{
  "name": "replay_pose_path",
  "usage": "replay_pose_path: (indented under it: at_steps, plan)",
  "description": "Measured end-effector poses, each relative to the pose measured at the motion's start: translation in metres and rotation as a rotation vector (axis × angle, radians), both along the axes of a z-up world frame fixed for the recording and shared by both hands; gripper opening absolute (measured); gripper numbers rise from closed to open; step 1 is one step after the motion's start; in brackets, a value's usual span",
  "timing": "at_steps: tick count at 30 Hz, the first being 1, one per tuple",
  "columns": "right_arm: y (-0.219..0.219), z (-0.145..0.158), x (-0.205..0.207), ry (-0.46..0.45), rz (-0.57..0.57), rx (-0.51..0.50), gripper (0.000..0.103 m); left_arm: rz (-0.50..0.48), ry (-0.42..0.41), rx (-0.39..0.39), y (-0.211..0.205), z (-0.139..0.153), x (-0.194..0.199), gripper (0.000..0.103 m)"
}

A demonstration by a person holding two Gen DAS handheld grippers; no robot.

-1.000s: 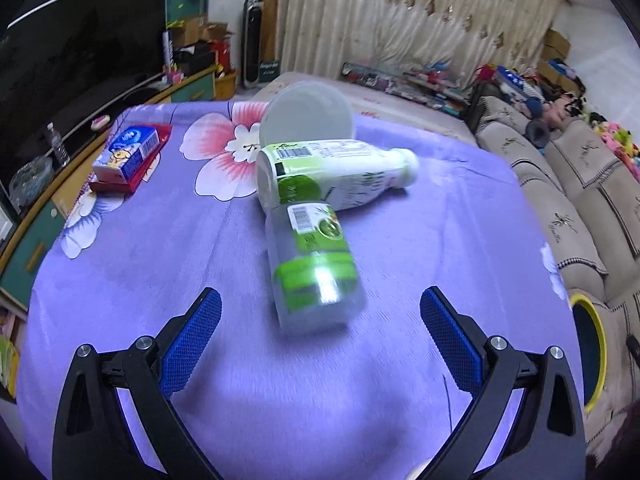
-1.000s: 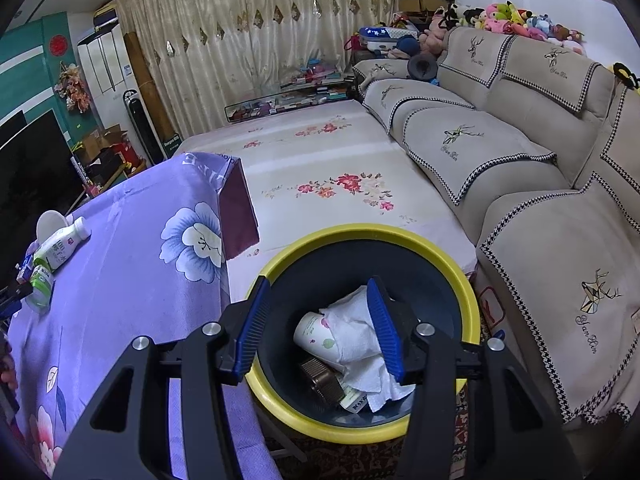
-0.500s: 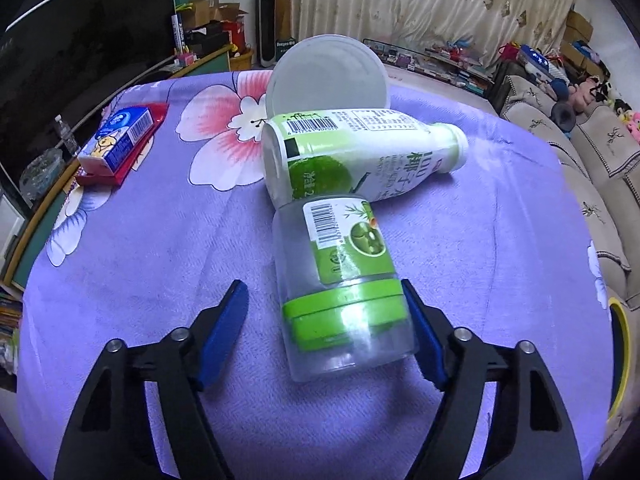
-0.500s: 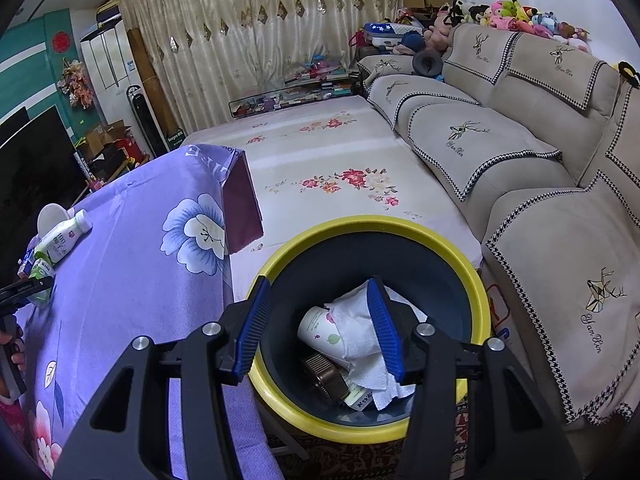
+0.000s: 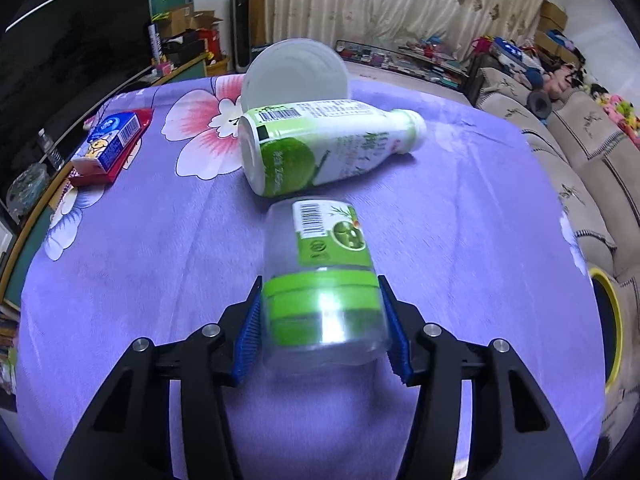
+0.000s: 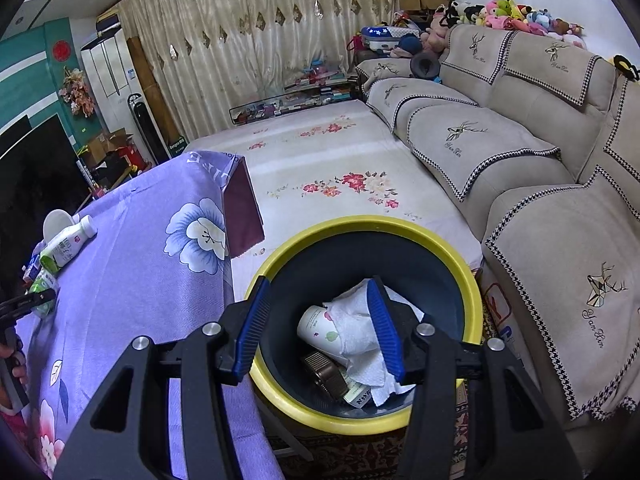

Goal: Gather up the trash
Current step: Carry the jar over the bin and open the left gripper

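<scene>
My left gripper (image 5: 322, 322) is shut on a clear plastic jar with a green lid (image 5: 322, 280) that lies on the purple tablecloth (image 5: 140, 260). Behind it lie a white and green bottle (image 5: 320, 148) and a white round lid (image 5: 294, 74). My right gripper (image 6: 318, 324) is open and empty, hovering over the yellow-rimmed trash bin (image 6: 472, 292). The bin holds a paper cup (image 6: 320, 326), crumpled tissue (image 6: 360, 332) and other trash. The jar and left gripper also show far left in the right wrist view (image 6: 40, 292).
A blue carton on a red box (image 5: 110, 144) sits at the table's left. The bin's rim (image 5: 614, 332) shows beyond the table's right edge. A beige sofa (image 6: 540, 184) flanks the bin. A floral floor mat (image 6: 340, 176) lies beyond it.
My left gripper moved forward around the jar and closed its fingers on it. My right gripper stayed open over the bin, barely moving.
</scene>
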State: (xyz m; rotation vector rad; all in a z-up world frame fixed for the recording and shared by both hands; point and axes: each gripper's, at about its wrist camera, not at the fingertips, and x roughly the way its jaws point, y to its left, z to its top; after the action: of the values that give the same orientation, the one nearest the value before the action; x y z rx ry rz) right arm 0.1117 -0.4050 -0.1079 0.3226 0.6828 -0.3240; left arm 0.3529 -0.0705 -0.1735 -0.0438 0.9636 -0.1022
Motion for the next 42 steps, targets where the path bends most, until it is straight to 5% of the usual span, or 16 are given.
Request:
replay_pose_path:
  at_steps: [13,27,34,42]
  plan:
    - [0.007,0.005,-0.011,-0.021,0.018,0.005,0.048,-0.234,-0.109,-0.008,-0.032,0.055,-0.099,0.051]
    - [-0.012,0.01,-0.051,-0.046,-0.054,-0.016,0.048,-0.627,-0.159,-0.065,-0.167,0.105,-0.163,0.051]
    - [-0.04,0.003,-0.086,-0.046,-0.142,-0.013,0.048,-0.761,-0.087,-0.099,-0.255,0.094,-0.152,0.051]
    - [-0.069,-0.012,-0.12,-0.04,-0.209,0.019,0.048,-0.837,0.057,-0.099,-0.355,0.045,-0.124,0.051]
